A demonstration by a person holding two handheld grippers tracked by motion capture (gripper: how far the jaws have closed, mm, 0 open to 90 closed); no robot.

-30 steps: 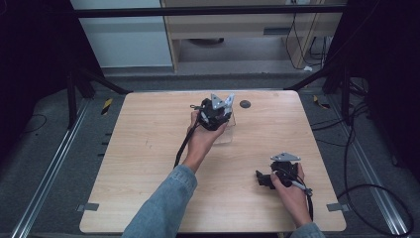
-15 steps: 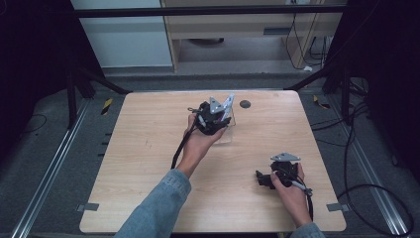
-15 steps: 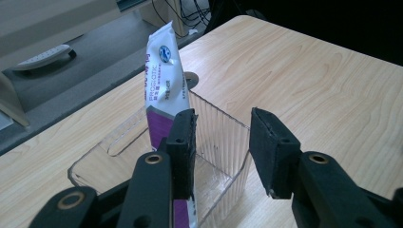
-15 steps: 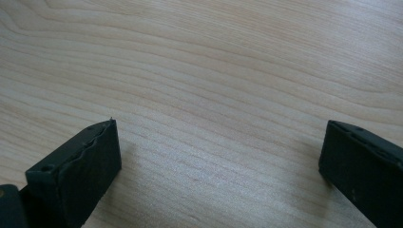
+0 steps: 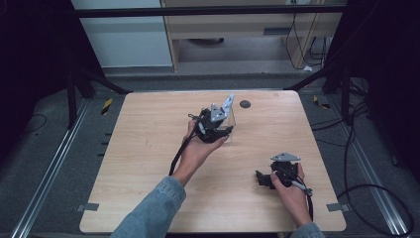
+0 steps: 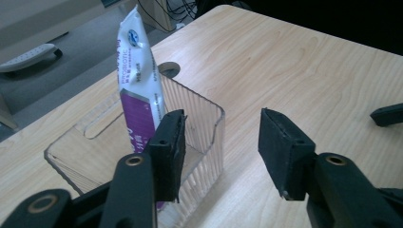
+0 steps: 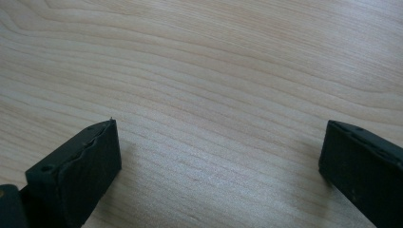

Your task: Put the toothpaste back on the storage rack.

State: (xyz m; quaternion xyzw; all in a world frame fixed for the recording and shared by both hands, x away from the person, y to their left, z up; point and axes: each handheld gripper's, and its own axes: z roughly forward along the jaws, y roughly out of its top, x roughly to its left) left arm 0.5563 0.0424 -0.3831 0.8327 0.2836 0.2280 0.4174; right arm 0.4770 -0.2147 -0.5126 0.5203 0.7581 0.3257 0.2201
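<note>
Left gripper (image 5: 224,130) held over the middle of the wooden table (image 5: 148,148), just beside a clear ribbed plastic box (image 6: 199,128); jaws seen in the left gripper view to have just been opening, now standing apart with bare tabletop in the gap and nothing pressed between the pads

White and purple sachet (image 6: 138,80) stood upright inside that box, leaning on the near wall, top end well above the rim; one black pad (image 6: 168,152) sat in front of the sachet's lower part, whether touching it or not could not be told

Box rested near the far edge of the table, close to a round dark grommet (image 5: 245,104), also glimpsed behind the box rim in the left gripper view

Right gripper (image 5: 261,179) lay low near the right front corner of the table, well apart from box and sachet, held in the person's right hand (image 5: 289,191); both of its 2 jaws spread wide in the right gripper view, bare wood grain between them, nothing gripped

Blue denim sleeve (image 5: 153,213) came in from the bottom on the left arm
</note>
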